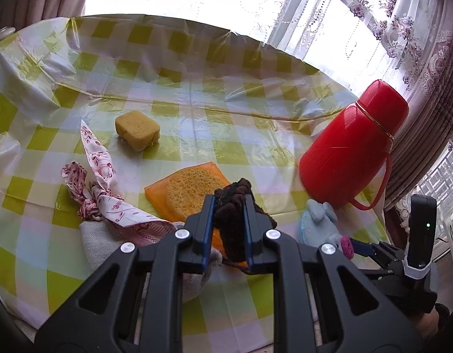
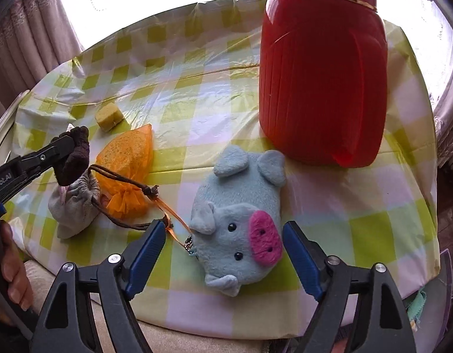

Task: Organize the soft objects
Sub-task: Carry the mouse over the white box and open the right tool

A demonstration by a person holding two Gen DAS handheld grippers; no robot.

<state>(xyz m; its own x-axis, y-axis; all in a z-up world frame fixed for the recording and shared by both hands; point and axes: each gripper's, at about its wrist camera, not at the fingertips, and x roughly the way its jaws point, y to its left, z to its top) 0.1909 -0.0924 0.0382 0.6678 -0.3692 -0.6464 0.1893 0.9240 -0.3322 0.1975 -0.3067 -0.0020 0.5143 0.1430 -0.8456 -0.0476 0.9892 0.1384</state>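
Note:
My left gripper (image 1: 227, 203) is shut on a dark brown cloth (image 1: 233, 220) and holds it above a grey drawstring pouch (image 2: 73, 203); this shows in the right wrist view too (image 2: 74, 156). An orange mesh bag with a round sponge (image 1: 194, 185) lies just beyond. A yellow sponge block (image 1: 137, 130) sits farther back. A pink patterned scarf (image 1: 99, 182) lies at the left. My right gripper (image 2: 223, 232) is open, its fingers on either side of a blue plush pig (image 2: 238, 229) lying on the checked tablecloth (image 2: 197, 111).
A tall red thermos jug (image 2: 323, 73) stands right behind the pig, at the table's right. The pouch's brown cord (image 2: 123, 220) and an orange ribbon trail toward my right gripper's left finger. Curtains (image 1: 403, 29) and a window lie beyond the table's far edge.

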